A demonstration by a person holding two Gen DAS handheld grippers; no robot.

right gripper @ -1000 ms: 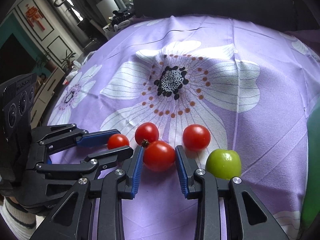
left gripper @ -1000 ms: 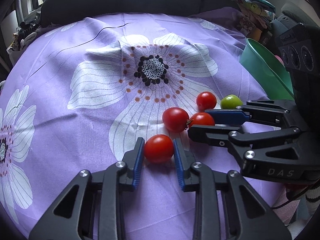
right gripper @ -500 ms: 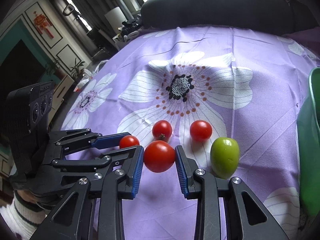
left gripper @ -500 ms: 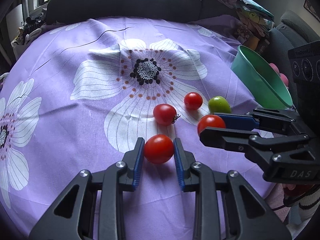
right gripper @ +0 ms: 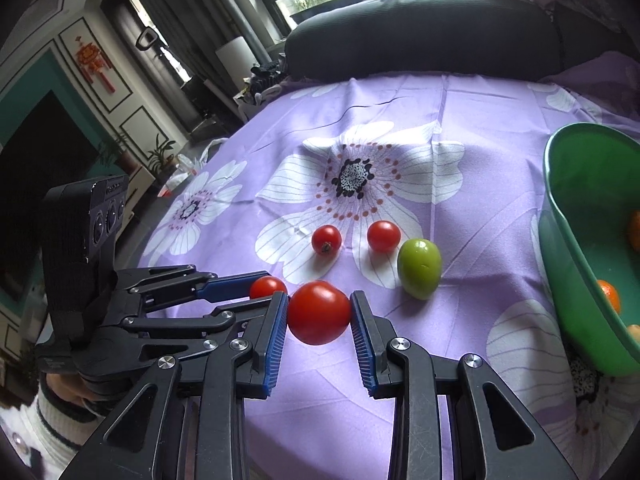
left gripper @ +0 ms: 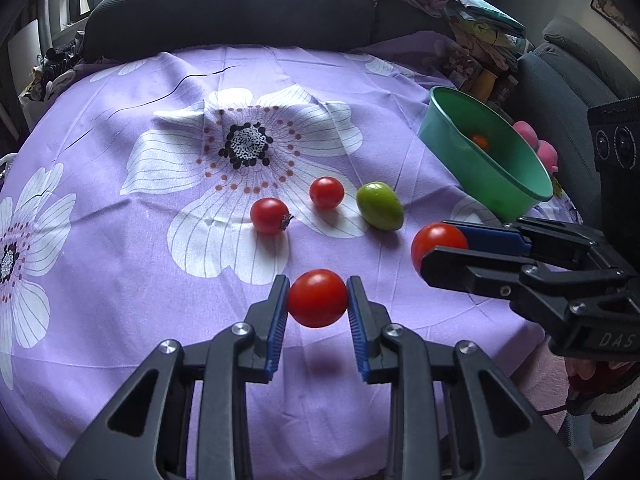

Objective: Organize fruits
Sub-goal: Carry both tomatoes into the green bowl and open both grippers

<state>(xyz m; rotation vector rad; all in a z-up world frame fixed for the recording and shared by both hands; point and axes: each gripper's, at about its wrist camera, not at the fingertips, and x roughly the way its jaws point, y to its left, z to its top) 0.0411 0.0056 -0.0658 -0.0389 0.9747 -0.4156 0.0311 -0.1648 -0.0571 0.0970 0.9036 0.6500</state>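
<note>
Since the earlier frames, both clamped tomatoes have been lifted clear of the purple cloth. A red tomato is pinched between the pads of the left gripper; a second tomato is clamped in the right gripper. Two red tomatoes and a green fruit are left mid-cloth. The green bowl is seen at the cloth's right edge.
</note>
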